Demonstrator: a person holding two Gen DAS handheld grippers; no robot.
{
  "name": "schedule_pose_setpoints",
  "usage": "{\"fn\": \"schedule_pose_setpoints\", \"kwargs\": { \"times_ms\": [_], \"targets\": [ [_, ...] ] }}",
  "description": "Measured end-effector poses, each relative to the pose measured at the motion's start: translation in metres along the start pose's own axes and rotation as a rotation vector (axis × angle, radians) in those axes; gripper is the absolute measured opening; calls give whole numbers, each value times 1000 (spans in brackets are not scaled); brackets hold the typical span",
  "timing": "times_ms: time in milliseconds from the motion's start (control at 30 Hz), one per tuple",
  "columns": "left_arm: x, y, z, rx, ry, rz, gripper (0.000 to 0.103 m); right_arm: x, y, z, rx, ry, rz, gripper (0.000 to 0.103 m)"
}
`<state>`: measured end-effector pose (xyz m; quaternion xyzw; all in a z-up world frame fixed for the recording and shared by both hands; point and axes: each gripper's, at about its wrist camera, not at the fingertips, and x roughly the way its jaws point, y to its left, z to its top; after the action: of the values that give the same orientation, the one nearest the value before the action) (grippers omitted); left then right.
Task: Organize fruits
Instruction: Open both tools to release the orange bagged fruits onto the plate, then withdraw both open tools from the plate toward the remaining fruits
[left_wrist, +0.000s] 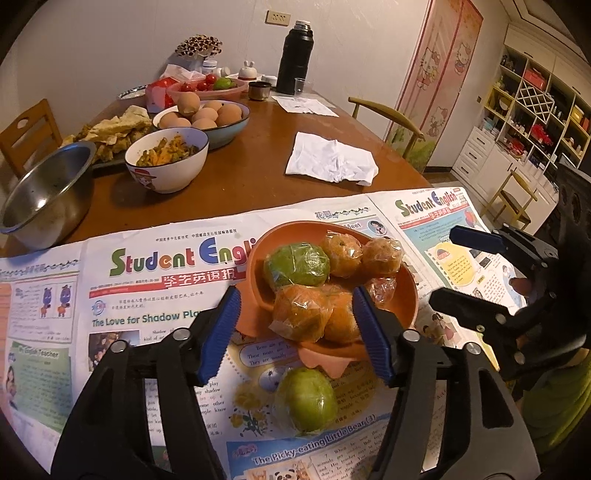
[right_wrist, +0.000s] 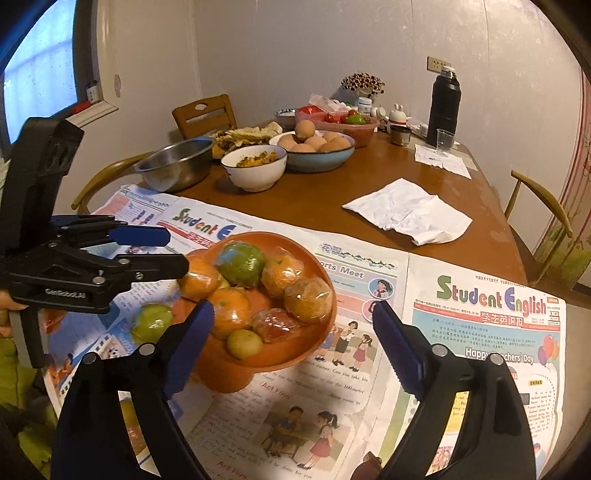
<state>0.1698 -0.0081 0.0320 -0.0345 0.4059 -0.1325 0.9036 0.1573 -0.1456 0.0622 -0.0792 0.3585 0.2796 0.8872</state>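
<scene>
A glossy brown wooden surface under a pale wall carries printed newspapers, where plastic-wrapped oranges fill a scalloped orange bowl, one green fruit beside it, left claw and right claw both spread apart, empty.

a home dining room: wooden table with food bowls, chairs, hello kitty curtain.
</scene>
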Motion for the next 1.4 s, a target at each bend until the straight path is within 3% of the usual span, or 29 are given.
{"fn": "schedule_pose_setpoints", "kwargs": {
  "times_ms": [633,867,1400],
  "targets": [
    [-44,2,-6,-30,-69,52,88,-40,31,-8,-43,-49,28,94],
    [-57,0,-9,-35,-86,65,93,-49,50,-15,-66,-54,61,94],
    [-70,-1,-26,-48,-90,90,93,-57,75,-30,-104,-45,110,95]
  ]
}}
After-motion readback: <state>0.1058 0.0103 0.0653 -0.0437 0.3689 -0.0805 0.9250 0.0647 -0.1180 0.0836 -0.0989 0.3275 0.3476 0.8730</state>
